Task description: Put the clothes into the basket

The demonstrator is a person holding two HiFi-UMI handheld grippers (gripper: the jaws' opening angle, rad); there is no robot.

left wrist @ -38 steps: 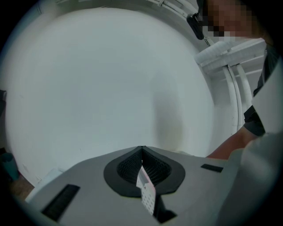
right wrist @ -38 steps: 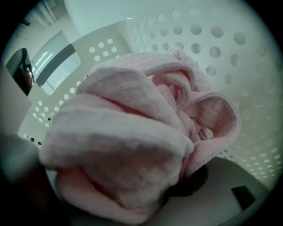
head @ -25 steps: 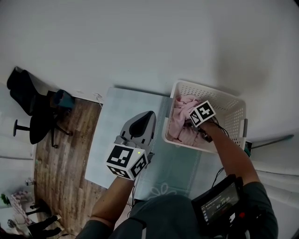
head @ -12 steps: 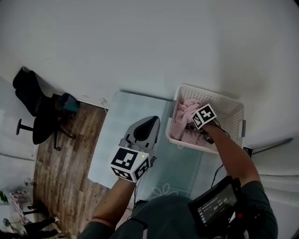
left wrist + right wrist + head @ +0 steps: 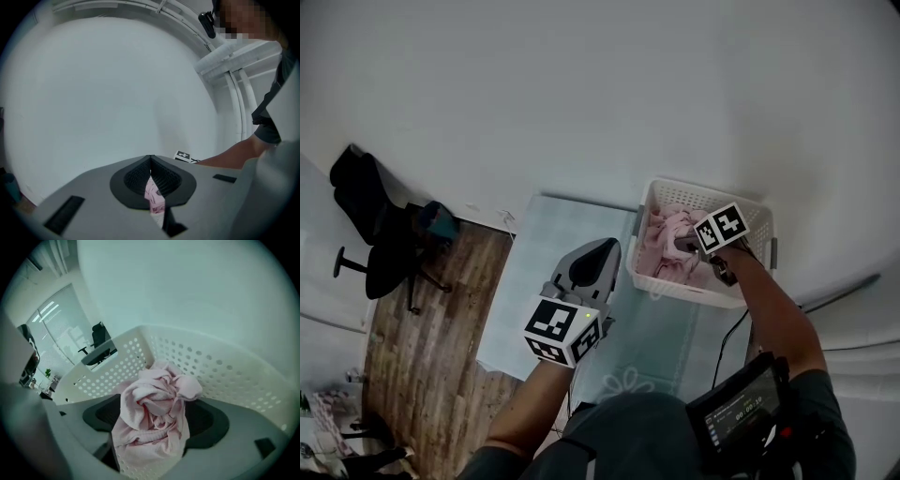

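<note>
Head view is showing the pink clothes (image 5: 664,248) lying bunched in the 9 o'clock half of the white basket (image 5: 717,192). The right gripper (image 5: 682,246) is hanging just beside them at their 3 o'clock, while the left gripper (image 5: 606,244) is hovering well apart at 9 o'clock over the table (image 5: 544,281), so the right is nearer. Left gripper view is showing its tips meeting, with only an unidentifiable pink sliver peeking through the slit behind them. Right gripper view is showing jaws that have just been opening and are standing wide. The heap is lying between them unpressed, its long axis running 12 to 6 and pointing nowhere clear. Lifting straight out is probably coming next.
</note>
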